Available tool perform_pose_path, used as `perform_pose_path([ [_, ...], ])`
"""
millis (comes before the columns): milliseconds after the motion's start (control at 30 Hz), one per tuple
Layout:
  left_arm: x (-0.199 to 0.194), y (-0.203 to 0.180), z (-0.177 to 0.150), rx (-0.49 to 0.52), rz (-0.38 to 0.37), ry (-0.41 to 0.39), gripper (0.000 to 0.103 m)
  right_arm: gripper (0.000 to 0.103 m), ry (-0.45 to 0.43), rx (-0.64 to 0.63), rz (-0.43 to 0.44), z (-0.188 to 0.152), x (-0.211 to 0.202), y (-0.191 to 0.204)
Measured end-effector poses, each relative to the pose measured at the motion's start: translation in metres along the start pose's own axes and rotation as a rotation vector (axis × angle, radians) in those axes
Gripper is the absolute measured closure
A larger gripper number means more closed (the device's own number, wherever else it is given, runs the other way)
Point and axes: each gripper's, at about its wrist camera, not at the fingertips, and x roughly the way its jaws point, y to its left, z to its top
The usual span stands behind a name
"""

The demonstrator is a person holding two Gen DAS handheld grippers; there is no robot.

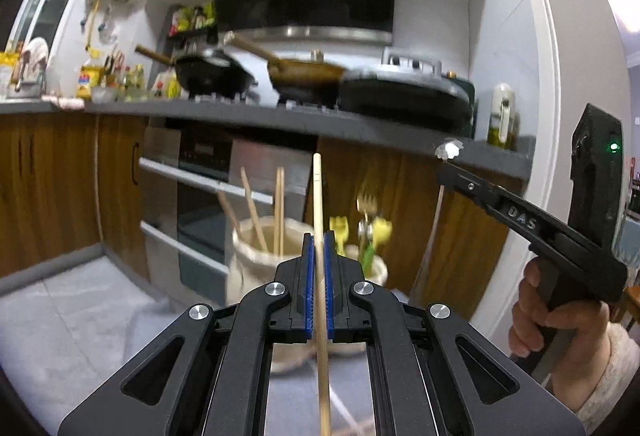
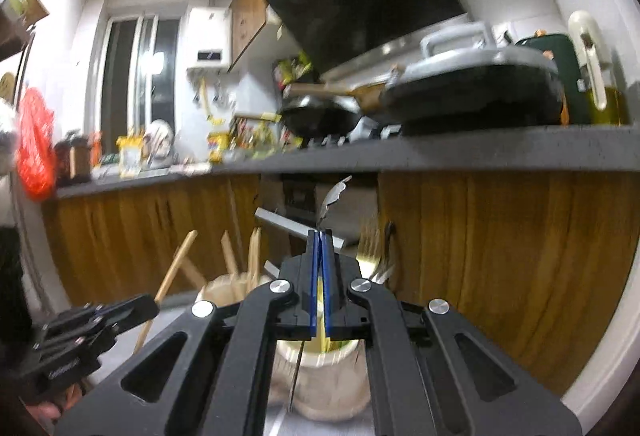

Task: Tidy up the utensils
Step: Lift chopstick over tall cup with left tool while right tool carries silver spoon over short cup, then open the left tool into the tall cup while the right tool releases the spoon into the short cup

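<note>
Your left gripper (image 1: pixel 319 256) is clamped on a wooden chopstick (image 1: pixel 318 196), upright above the cream holder (image 1: pixel 256 256) w/ more chopsticks. Your right gripper (image 2: pixel 320 248) pinches a thin metal utensil (image 2: pixel 332 198), type unclear, over the second holder (image 2: pixel 320 376), in front of the kitchen counter (image 2: pixel 480 152).

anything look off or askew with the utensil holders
Nothing spilled or damaged. The chopsticks in the cream holder lean at different angles rather than standing straight; the forks sit in their own holder beside it.
</note>
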Motion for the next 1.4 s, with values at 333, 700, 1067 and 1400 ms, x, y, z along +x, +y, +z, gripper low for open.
perform_pose_path([
  [333,0.059,0.016,0.051,-0.026,0.04,-0.152,0.098,0.101,-0.128,0.075,-0.076,0.001,0.034,-0.017],
  [700,0.105,0.022,0.058,-0.019,0.175,-0.232,0.098,0.101,-0.082,0.107,-0.06,-0.021,0.052,-0.025],
  [1067,0.081,0.025,0.03,0.02,0.15,-0.168,0.098,0.101,0.004,0.058,-0.032,-0.031,0.062,-0.02],
  [1400,0.054,0.035,-0.001,0.008,0.124,-0.053,0.098,0.101,0.045,0.019,-0.05,-0.045,0.059,-0.018],
])
